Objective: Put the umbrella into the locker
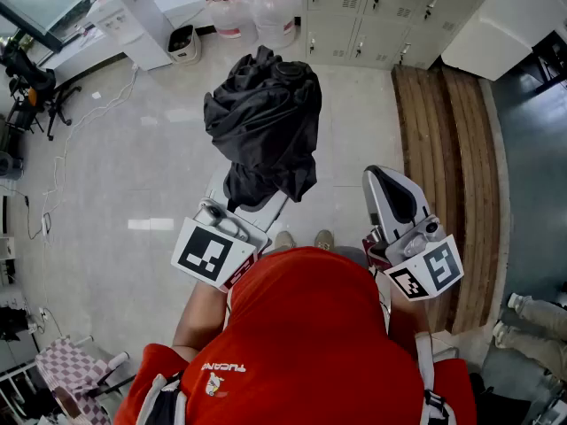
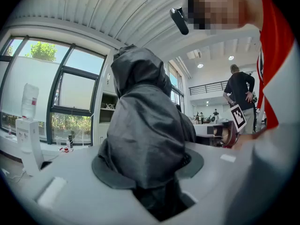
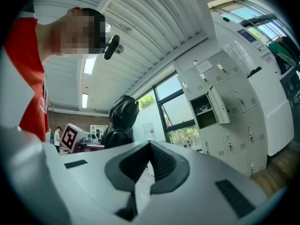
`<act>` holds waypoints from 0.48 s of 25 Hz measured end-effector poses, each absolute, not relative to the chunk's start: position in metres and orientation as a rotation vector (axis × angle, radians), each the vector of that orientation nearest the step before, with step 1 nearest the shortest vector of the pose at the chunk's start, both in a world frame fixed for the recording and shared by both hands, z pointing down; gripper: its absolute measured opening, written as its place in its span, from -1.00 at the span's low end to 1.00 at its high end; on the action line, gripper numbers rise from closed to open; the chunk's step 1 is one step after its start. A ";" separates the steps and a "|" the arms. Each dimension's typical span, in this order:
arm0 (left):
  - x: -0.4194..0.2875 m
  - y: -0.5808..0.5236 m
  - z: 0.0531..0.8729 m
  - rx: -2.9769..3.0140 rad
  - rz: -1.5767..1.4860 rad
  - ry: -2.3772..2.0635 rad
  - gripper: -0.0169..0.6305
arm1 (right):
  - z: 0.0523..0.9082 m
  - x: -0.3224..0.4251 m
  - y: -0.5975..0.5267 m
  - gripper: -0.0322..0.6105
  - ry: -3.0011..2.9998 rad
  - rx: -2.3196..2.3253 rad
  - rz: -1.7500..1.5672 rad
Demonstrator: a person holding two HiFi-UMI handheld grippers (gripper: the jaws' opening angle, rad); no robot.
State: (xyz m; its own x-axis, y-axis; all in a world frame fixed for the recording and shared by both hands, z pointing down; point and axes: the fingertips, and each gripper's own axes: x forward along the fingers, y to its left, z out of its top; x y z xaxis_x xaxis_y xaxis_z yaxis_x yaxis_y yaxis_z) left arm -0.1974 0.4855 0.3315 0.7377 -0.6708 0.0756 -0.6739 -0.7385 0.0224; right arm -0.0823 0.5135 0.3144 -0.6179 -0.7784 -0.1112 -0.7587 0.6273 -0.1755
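The locker bank (image 1: 372,16) fills the far wall, well ahead of the person across the open floor (image 1: 133,166). Only the right tool's view shows a compartment (image 3: 206,108) with its door swung open, up and to the right of that tool. The umbrella (image 1: 264,122), a folded bundle of black fabric, is nowhere near it. It stands roughly upright, its lower end clamped in the left tool (image 1: 252,204), so its long axis points up, not toward the lockers. The left hand therefore carries the load. By my judgement the coming move means walking forward and tipping the umbrella level to enter the opening end-first. The right tool (image 1: 390,197) sits beside it with its jaws closed on nothing.
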 end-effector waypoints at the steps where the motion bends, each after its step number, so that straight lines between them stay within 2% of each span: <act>1: -0.197 0.486 0.331 2.885 0.097 -1.114 -0.35 | 0.314 -0.082 0.513 -0.89 2.672 -1.275 -0.165; 12: -0.197 0.486 0.329 2.886 0.087 -1.106 -0.35 | 0.314 -0.083 0.514 -0.89 2.673 -1.271 -0.168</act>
State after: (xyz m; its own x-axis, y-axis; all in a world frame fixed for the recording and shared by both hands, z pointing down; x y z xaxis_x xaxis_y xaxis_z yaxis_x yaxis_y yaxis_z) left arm -0.1969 0.4861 0.3289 0.7426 -0.6660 0.0702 -0.6688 -0.7430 0.0257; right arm -0.0829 0.5138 0.3142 -0.6197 -0.7770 -0.1106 -0.7570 0.6290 -0.1771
